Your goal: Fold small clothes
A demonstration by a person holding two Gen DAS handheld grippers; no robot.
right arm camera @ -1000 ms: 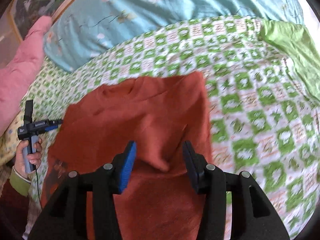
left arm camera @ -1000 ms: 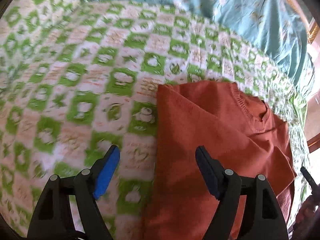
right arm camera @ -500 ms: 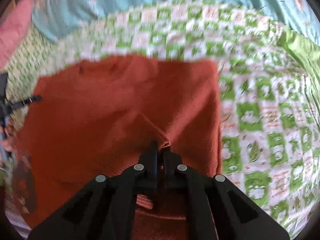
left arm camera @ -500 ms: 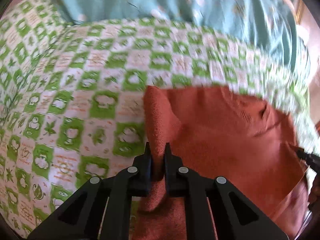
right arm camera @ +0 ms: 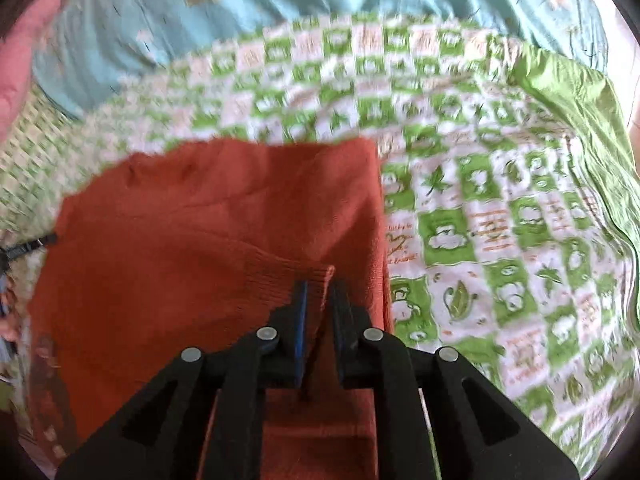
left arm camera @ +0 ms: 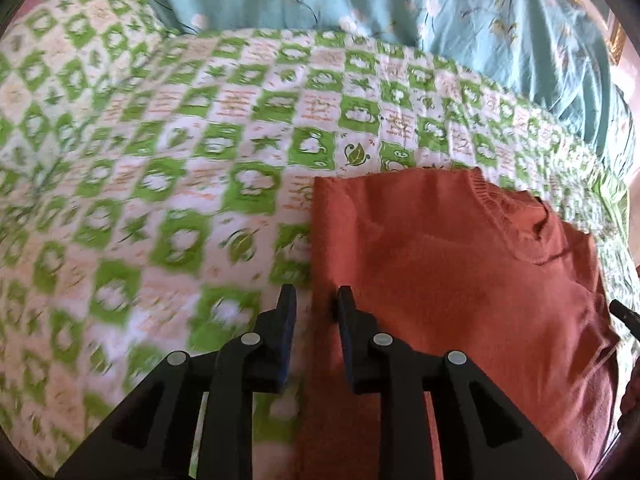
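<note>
A rust-orange knit sweater (left arm camera: 460,280) lies flat on a green-and-white checked bedspread (left arm camera: 180,160). My left gripper (left arm camera: 314,300) sits over the sweater's left edge, its jaws a small gap apart, with nothing pinched between them. In the right wrist view the sweater (right arm camera: 180,248) fills the lower left. My right gripper (right arm camera: 320,288) has its jaws close together around the ribbed cuff (right arm camera: 312,276) of a sleeve folded across the body.
A light blue floral quilt (left arm camera: 400,0) lies bunched along the far side of the bed. A plain green cloth (right arm camera: 580,120) lies at the right. A pink pillow (right arm camera: 20,60) is at the far left.
My left gripper, shut on the sweater's left edge half a second ago, has opened a little and let the cloth drop flat. My right gripper has stayed on the sleeve cuff and carried it rightward.
</note>
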